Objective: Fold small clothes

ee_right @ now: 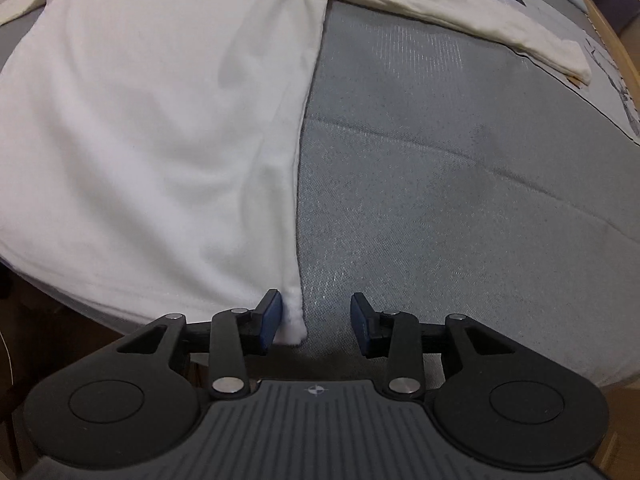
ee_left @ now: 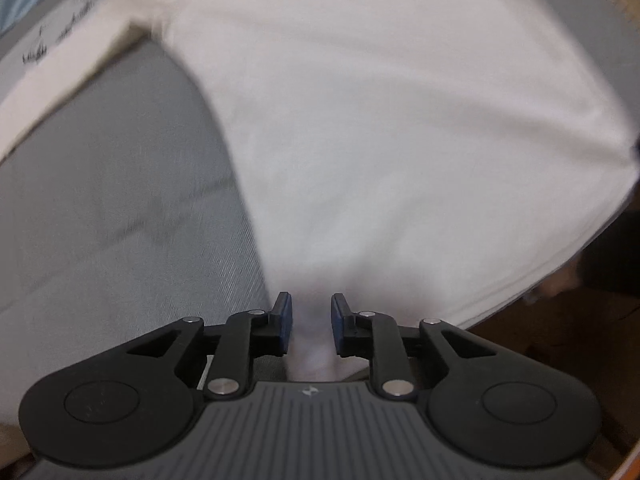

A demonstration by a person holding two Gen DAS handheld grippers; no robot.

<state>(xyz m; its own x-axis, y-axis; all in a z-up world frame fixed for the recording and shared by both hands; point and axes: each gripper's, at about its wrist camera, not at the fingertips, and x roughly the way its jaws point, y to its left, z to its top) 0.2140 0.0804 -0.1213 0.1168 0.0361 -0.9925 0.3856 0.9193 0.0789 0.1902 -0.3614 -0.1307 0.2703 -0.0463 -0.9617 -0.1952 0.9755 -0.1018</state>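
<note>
Through the left wrist camera, the left tool [ee_left: 311,322] is hovering at the near hem of a white long-sleeved shirt [ee_left: 380,120] that is lying spread over a grey cloth-covered desk [ee_left: 120,220]. Its 2 blue-padded fingers [ee_left: 285,320] are standing a narrow gap apart, and a tuck of the shirt's hem is sitting in that gap; whether the pads are pinching the cloth cannot be told, since the picture is blurred and a sliver of space shows on both sides of the fabric. The shirt is filling most of the picture, its body running away from the tool toward the far edge. One sleeve [ee_left: 68,64] is stretching out to the left across the far corner of the desk. The bare grey cloth is showing to the left of the shirt's side seam.

Through the right wrist camera, the right tool [ee_right: 314,320] is sitting wide apart at the near edge of the desk [ee_right: 460,200]. The bottom corner of the shirt [ee_right: 140,120] is lying between the fingers, touching the left pad [ee_right: 269,322], while the right pad [ee_right: 362,326] is standing well clear of it over bare grey cloth. The shirt's side edge is running straight away from that corner up toward the far end. The other sleeve [ee_right: 460,24] is lying extended to the right across the far part of the desk, its cuff near the right edge. A crease line is crossing the grey cloth diagonally beside the shirt.
</note>
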